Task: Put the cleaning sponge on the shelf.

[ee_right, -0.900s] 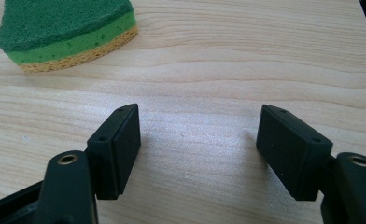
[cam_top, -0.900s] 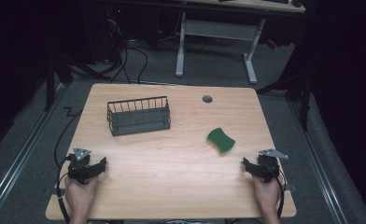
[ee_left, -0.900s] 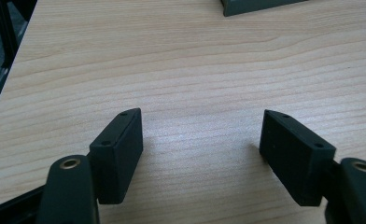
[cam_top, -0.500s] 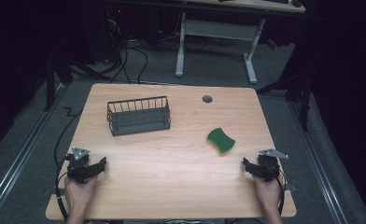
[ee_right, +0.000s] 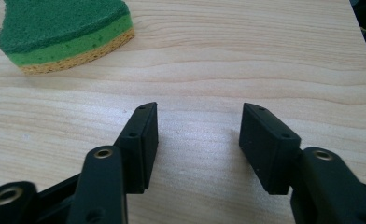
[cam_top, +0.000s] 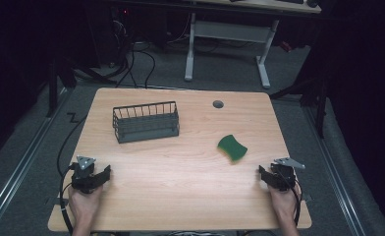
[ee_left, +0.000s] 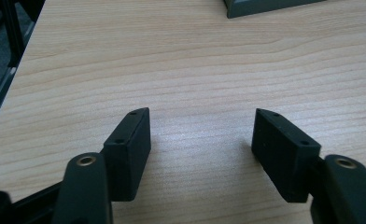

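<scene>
A green sponge (cam_top: 232,148) with a yellow underside lies flat on the right half of the wooden table (cam_top: 180,187); it also shows at the upper left of the right gripper view (ee_right: 62,32). A dark wire basket (cam_top: 146,121) stands upright left of centre, its base corner (ee_left: 270,5) at the top of the left gripper view. My left gripper (cam_top: 103,173) rests near the front left edge, open and empty (ee_left: 200,140). My right gripper (cam_top: 262,173) rests near the front right edge, open with bare wood between its jaws (ee_right: 198,135), the sponge a short way ahead of it.
A round cable hole (cam_top: 218,104) sits near the table's far edge. Beyond the table stand a white desk frame (cam_top: 225,44) and loose cables (cam_top: 136,59) on the grey floor. A metal rail (cam_top: 18,167) runs along the left side.
</scene>
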